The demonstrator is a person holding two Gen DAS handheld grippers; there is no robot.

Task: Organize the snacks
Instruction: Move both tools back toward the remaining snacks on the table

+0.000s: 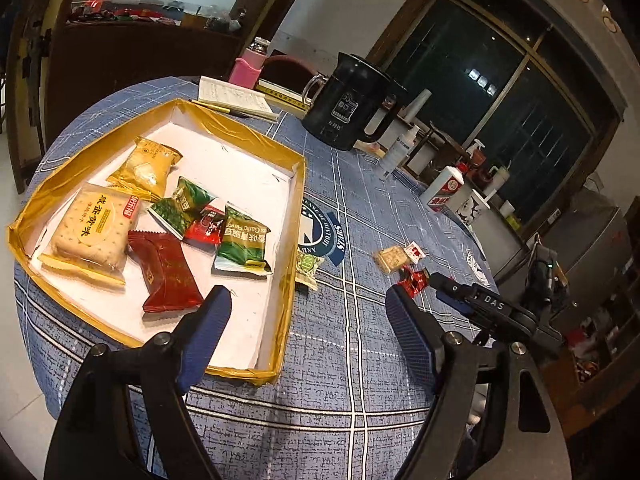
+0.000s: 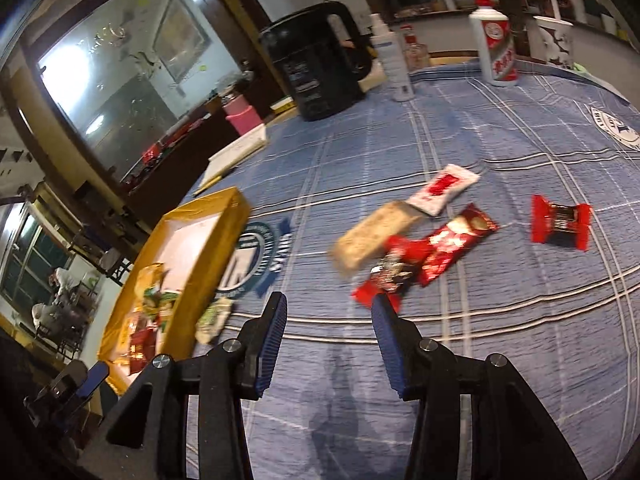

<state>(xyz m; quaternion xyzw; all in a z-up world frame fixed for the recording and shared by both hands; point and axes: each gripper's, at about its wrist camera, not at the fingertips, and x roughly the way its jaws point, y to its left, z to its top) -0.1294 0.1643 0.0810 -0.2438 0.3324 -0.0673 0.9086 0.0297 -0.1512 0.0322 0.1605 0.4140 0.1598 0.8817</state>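
Blue plaid tablecloth (image 2: 500, 320) is being lit dimly; snack packets are being kept in the gold-rimmed tray (image 1: 298, 216), others lying loose nearby. Nothing is being gripped: the left gripper (image 1: 308, 300) is being held wide, the right gripper (image 2: 330, 308) part open above the cloth.

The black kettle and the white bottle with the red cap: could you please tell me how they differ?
The black kettle is dark, broad and has a side handle; the white bottle is pale, slimmer, has no handle, and carries a red label and red cap. The kettle stands beside the spray bottle; the white bottle stands apart, further right in the right wrist view. Both stand upright on the blue tablecloth.
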